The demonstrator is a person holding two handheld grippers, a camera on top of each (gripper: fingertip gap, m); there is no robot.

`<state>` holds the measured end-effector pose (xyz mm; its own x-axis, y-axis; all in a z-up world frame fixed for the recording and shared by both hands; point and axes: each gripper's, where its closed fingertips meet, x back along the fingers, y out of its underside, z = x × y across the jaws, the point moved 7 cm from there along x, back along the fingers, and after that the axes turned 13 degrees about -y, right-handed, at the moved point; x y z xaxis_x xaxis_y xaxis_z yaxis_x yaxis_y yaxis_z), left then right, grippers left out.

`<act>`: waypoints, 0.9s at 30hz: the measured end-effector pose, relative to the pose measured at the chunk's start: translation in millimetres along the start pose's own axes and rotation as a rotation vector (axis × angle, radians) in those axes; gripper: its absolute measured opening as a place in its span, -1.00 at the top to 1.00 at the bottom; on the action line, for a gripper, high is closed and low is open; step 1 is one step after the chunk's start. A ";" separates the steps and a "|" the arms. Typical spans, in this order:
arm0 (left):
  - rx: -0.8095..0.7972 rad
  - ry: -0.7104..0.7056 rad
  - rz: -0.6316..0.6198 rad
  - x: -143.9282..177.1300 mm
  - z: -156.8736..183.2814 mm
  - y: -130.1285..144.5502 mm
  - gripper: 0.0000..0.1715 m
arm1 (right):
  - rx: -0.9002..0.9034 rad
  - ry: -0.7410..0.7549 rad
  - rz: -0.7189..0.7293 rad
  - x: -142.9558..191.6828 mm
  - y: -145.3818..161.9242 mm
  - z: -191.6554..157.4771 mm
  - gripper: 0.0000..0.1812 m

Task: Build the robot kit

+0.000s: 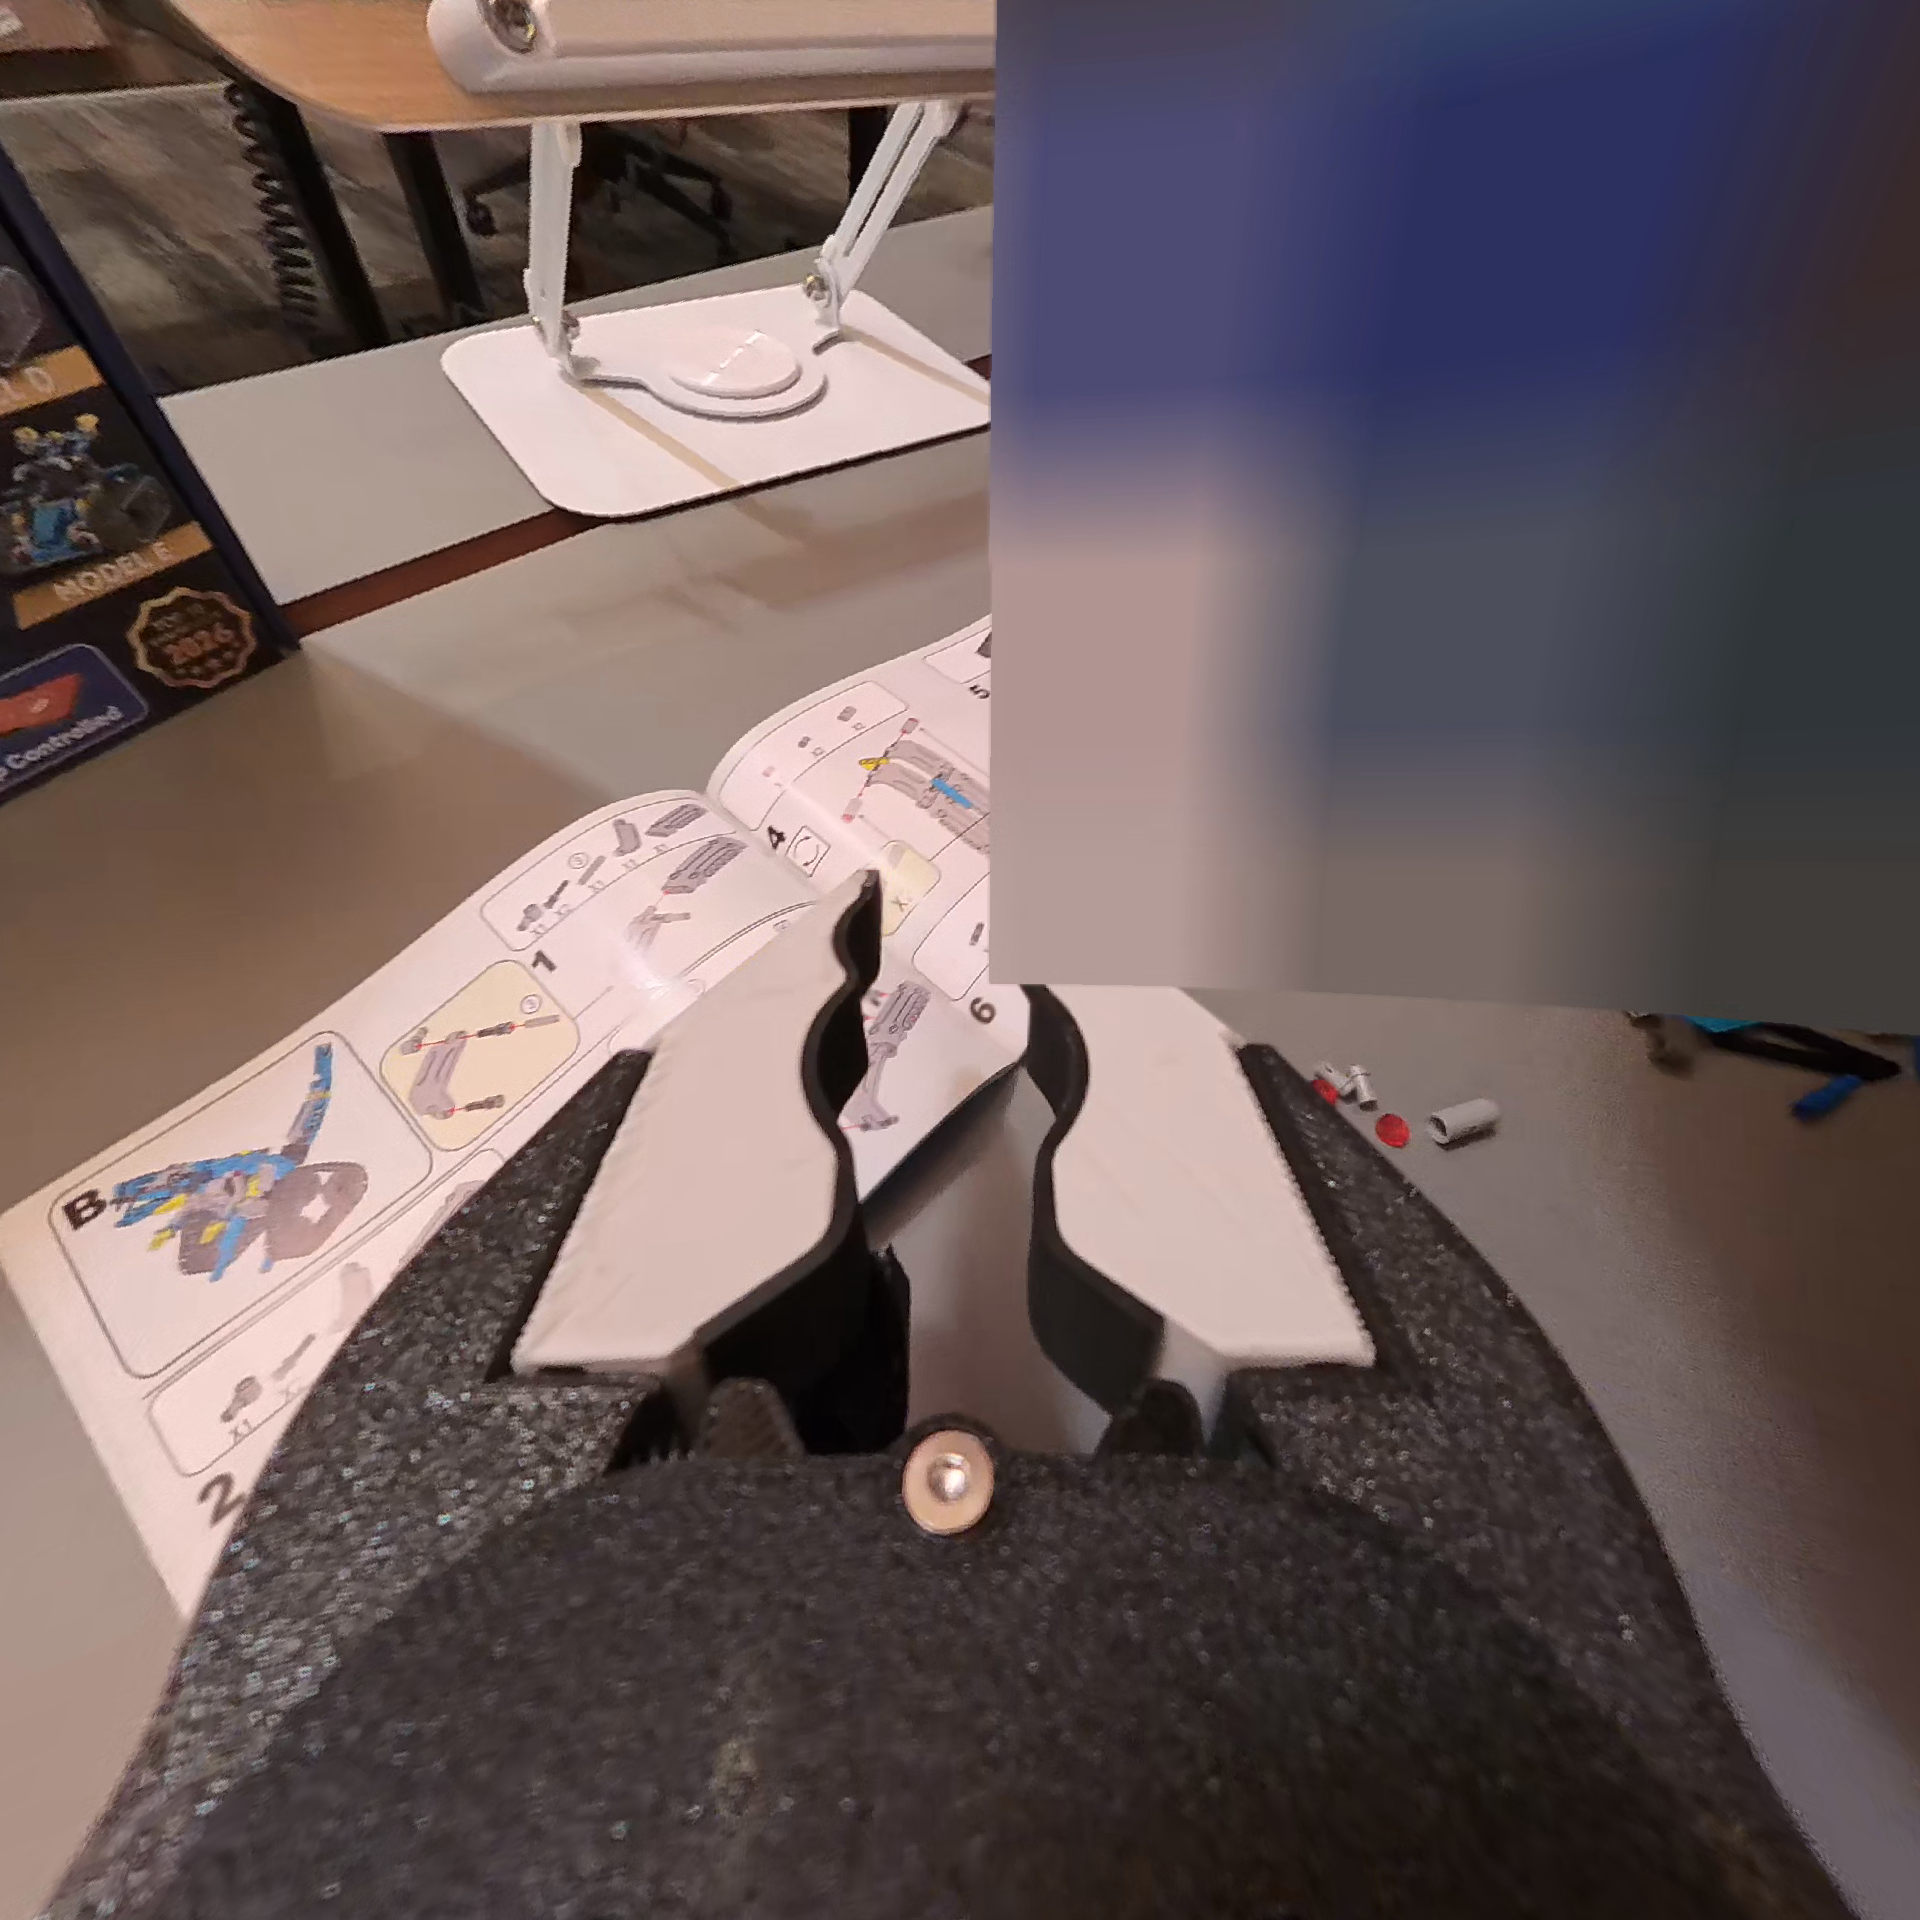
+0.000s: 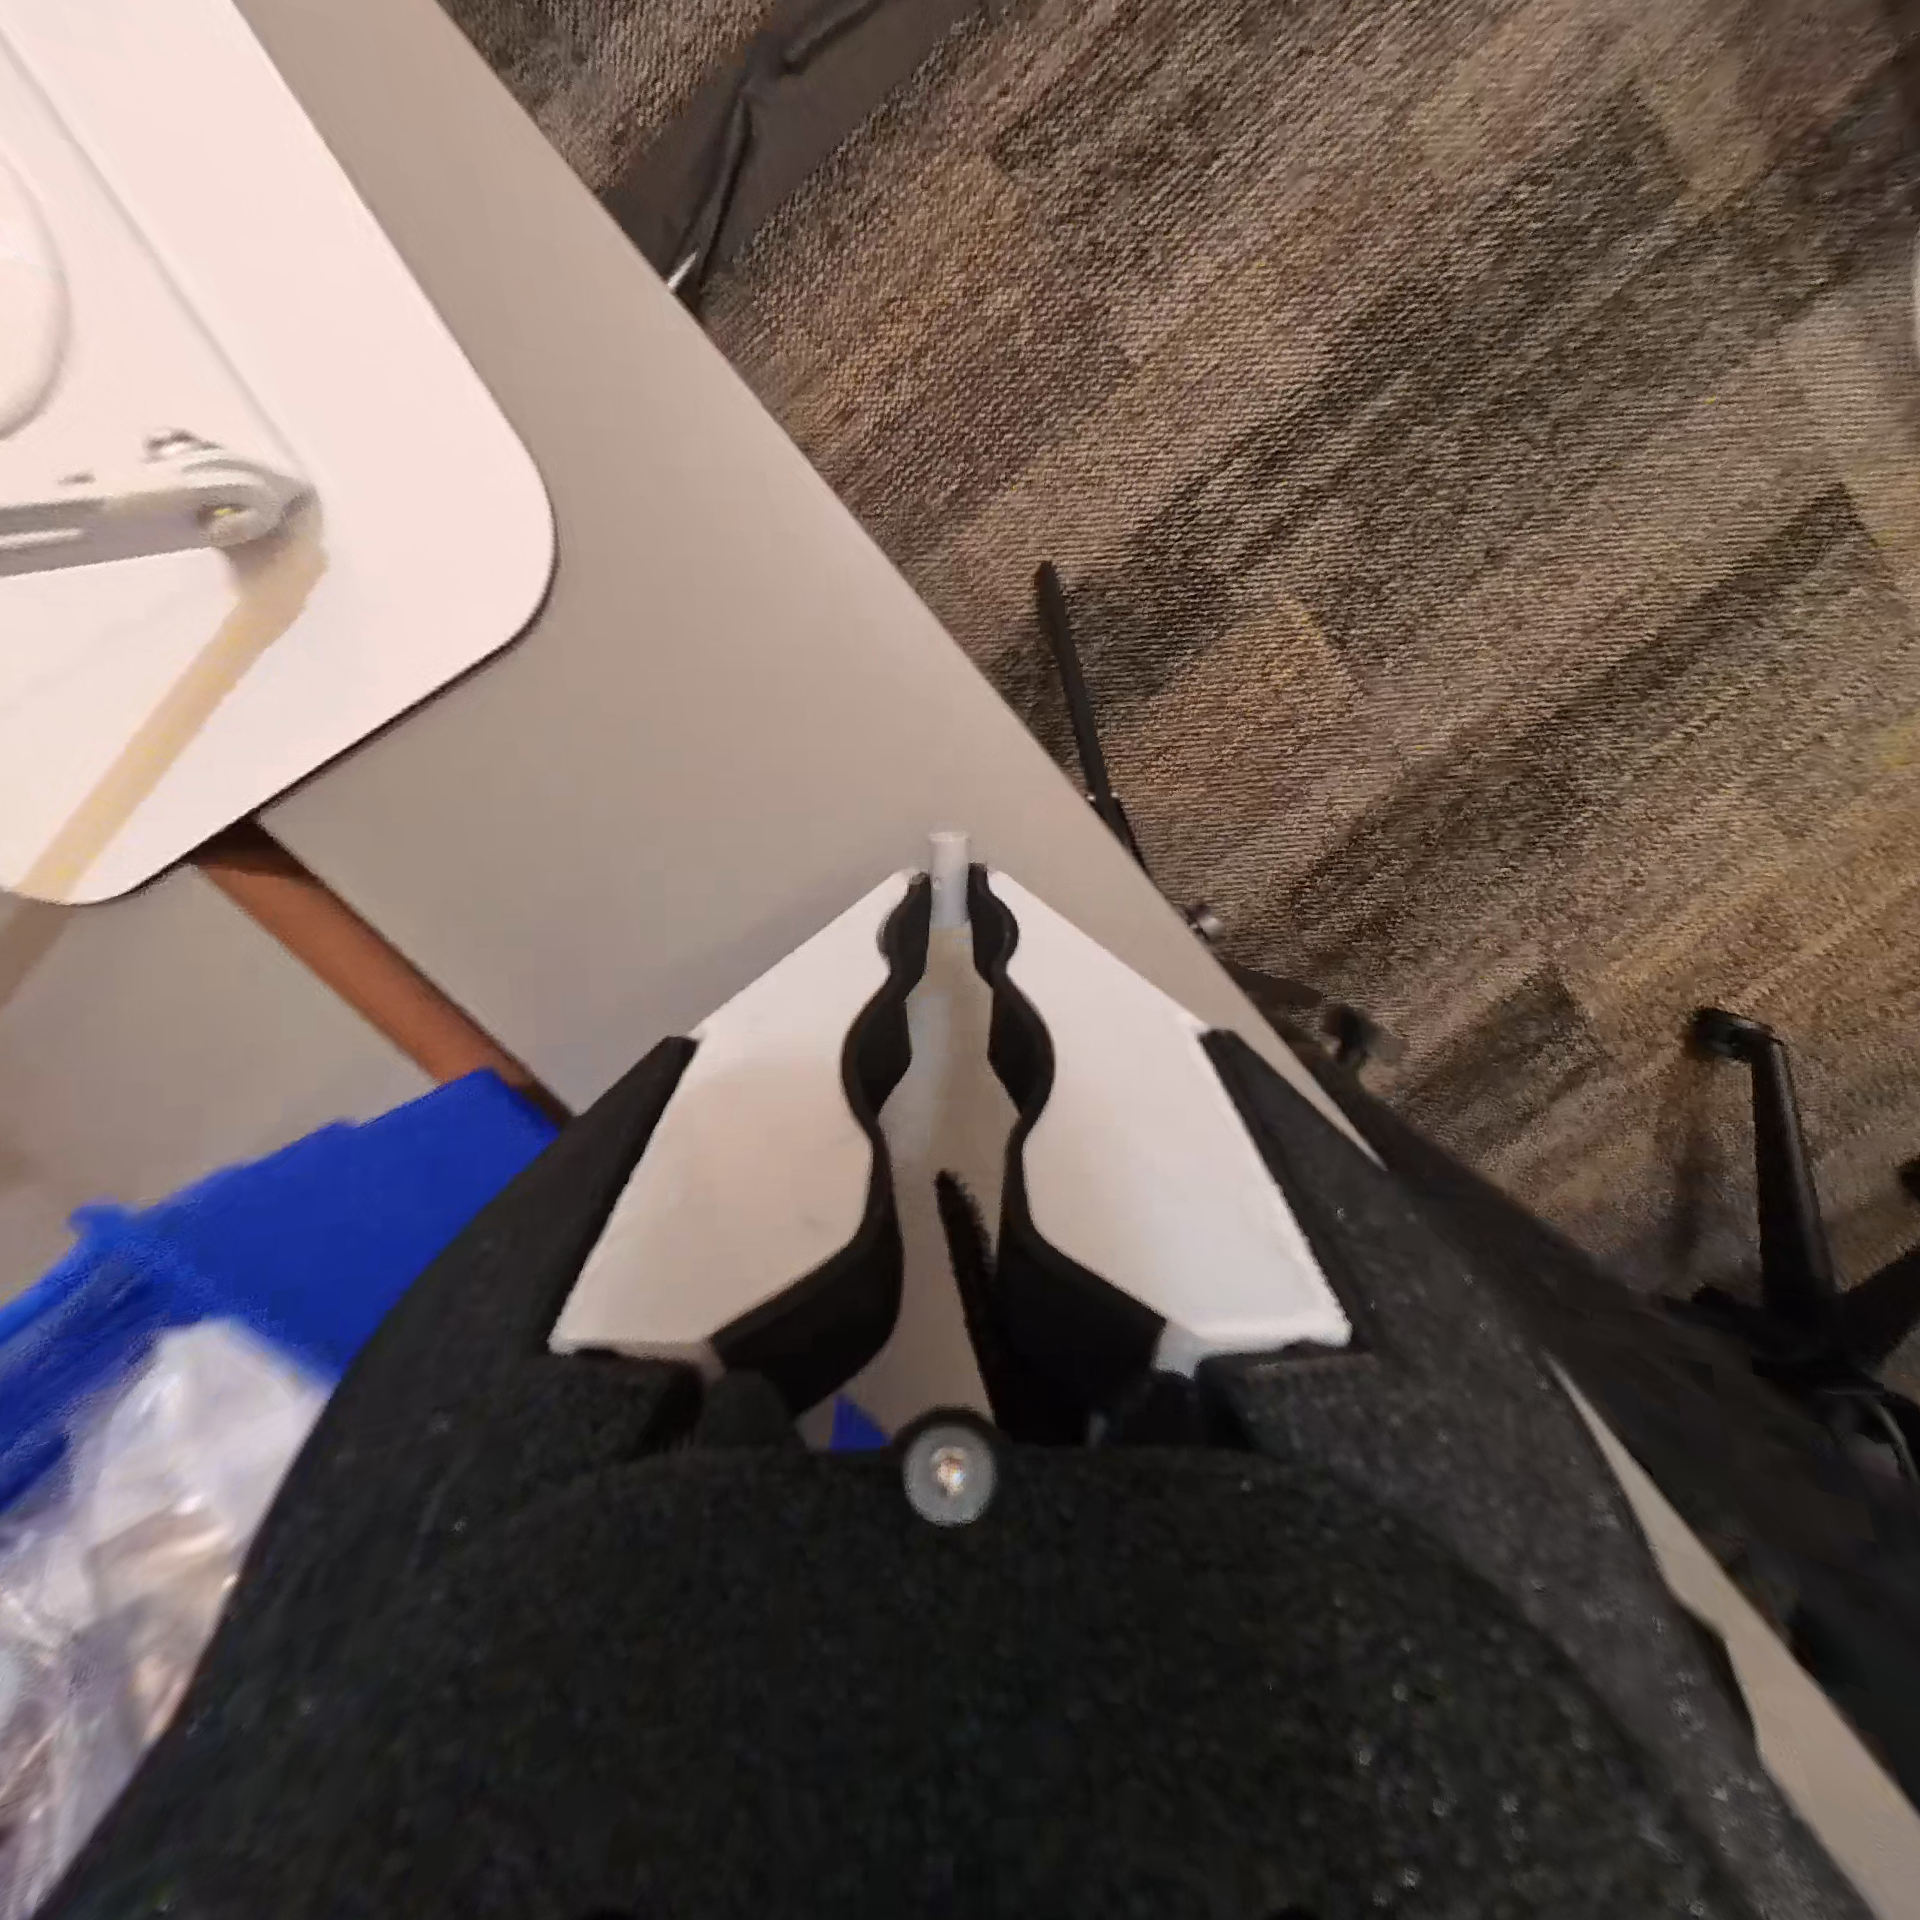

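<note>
Right wrist view, right hand-held gripper pinching thin white pin, left wrist view, left hand-held gripper spread over instruction booklet

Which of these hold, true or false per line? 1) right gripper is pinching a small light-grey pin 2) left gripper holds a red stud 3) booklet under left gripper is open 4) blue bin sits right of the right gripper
1) True: the right gripper is shut on the small light-grey pin.
2) False: the left gripper is open and empty; the red stud lies on the table.
3) True: the instruction booklet lies open.
4) False: the blue bin is to its left.
</note>
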<state>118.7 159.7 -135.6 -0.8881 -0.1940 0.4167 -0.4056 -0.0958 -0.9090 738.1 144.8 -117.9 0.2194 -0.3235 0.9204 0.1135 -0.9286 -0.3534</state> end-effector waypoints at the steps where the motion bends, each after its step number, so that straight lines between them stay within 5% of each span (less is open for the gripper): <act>1: 0.010 -0.006 -0.011 -0.1 -0.2 1.6 0.72 | 0.002 0.042 0.028 15.2 5.1 -7.5 0.93; 9: 0.022 0.023 0.006 0.3 10.3 -2.1 0.72 | 0.005 0.289 0.288 143.5 94.4 -103.9 0.94; 15: 0.015 0.027 0.045 3.4 15.7 -7.7 0.73 | 0.303 0.291 0.431 194.5 131.4 -281.4 0.93; 20: 0.006 -0.041 0.022 1.3 9.0 -5.3 0.74 | 0.556 0.231 0.416 147.4 133.6 -462.3 0.93; 23: 0.075 -0.011 -0.003 0.0 6.8 -4.6 0.74 | 0.592 0.142 0.277 74.9 132.4 -551.3 0.93; 27: -0.100 -0.157 -0.010 0.3 -1.3 -0.2 0.74 | 0.579 -0.072 0.145 -35.0 126.5 -627.5 0.93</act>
<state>118.2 161.0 -135.3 -0.8424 -0.3442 0.4146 -0.4408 -0.0024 -0.8976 136.6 -75.5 -90.0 0.3346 -0.4081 0.8494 0.5824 -0.6191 -0.5269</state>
